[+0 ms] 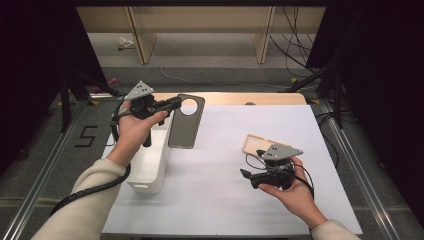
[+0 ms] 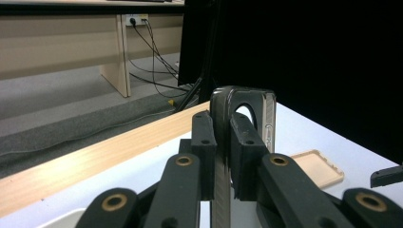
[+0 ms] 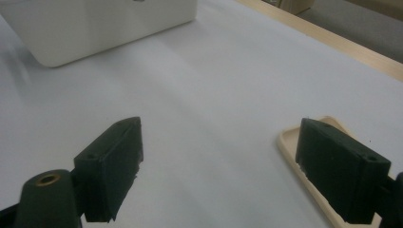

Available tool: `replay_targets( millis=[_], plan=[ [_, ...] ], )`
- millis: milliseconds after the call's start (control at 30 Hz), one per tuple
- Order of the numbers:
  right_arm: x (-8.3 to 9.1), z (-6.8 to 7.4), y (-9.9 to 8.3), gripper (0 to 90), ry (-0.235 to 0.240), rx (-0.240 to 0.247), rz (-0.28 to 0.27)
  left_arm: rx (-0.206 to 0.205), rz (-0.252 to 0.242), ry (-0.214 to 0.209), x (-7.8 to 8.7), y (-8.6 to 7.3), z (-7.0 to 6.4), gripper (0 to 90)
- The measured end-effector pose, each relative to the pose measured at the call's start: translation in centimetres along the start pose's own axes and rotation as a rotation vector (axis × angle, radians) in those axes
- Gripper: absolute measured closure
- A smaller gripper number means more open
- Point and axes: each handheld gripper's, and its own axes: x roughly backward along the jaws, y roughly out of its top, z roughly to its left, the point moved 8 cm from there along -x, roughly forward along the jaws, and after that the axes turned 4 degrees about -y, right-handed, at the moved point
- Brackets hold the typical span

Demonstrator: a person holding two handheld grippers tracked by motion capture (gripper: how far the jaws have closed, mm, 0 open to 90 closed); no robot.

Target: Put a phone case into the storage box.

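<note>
Where the desk (image 1: 215, 200) carries a white sheet over its wooden top, a bare strip of that wood shows along the far edge at twelve o'clock, and grey floor lies around it. Beyond stand pale wooden bench legs with black cables trailing at one o'clock, and dark curtains close in at both sides. A white bin (image 1: 150, 165) sits on the sheet at nine o'clock.

The left tool (image 1: 172, 104), held up above the bin's far end, has its jaws closed narrow on the edge of a dark phone case (image 1: 184, 122). The case hangs off the desk, its round camera hole uppermost; in the left gripper view it stands on edge between the two pads.

The right tool (image 1: 246, 174) hovers at four o'clock with its jaws spread wide and nothing between them, pointing toward nine o'clock. A beige phone case (image 1: 255, 143) lies flat on the sheet just beyond it, at three o'clock; in the right gripper view one jaw stands in front of that case's edge, and whether they touch I cannot tell.
</note>
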Motion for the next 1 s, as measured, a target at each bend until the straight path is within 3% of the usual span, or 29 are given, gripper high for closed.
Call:
replay_targets(
  millis=[567, 1000],
  plan=[
    [0.3, -0.6, -0.1, 17.0, -0.007, -0.029, -0.008, -0.048, -0.006, 0.043, 1.3, 0.8, 2.2, 81.7],
    [0.6, -1.1, -0.4, 16.9, -0.014, -0.043, -0.005, -0.058, -0.007, 0.062, 1.8, 1.2, 3.6, 81.7]
  ],
)
